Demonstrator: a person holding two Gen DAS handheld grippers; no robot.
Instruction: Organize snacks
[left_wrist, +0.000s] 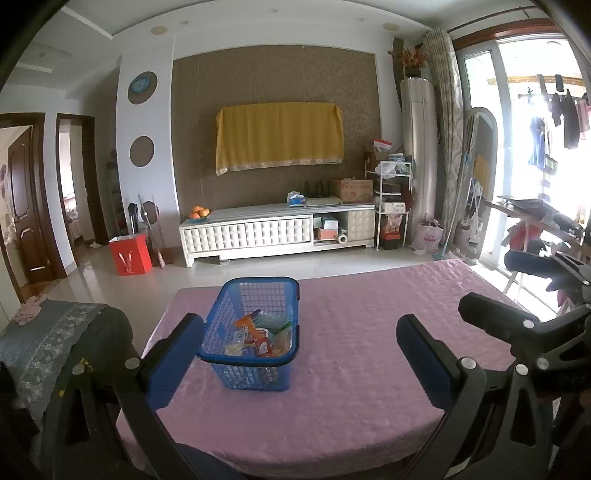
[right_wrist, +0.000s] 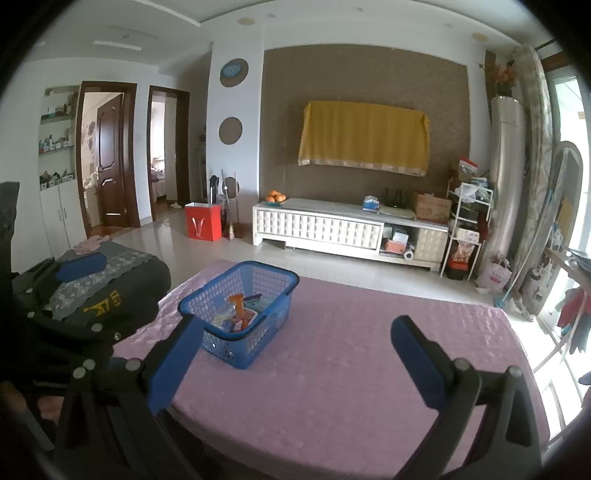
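- One blue perforated plastic basket (left_wrist: 251, 332) stands on the desk covered with a quilted pink cloth (left_wrist: 351, 369), left of the desk's middle and near its far-left edge; I judge it is set there as the collecting bin.
- Several bright snack packets (left_wrist: 258, 334) lie loose inside the basket, in a heap on its bottom; no packet shows on the bare cloth, so the sorting looks largely done or not yet unpacked.
- The left tongs (left_wrist: 299, 347) hang above the near edge of the desk, spread wide with nothing between the blue pads; in the left wrist view the left pad overlaps the basket's near corner, though I cannot tell whether it touches.
- The right tongs (right_wrist: 297, 350) hover beside them to the right, equally wide and empty, aimed across the cloth with the basket ahead and to the left; this reads as a ready stance rather than a grasp.
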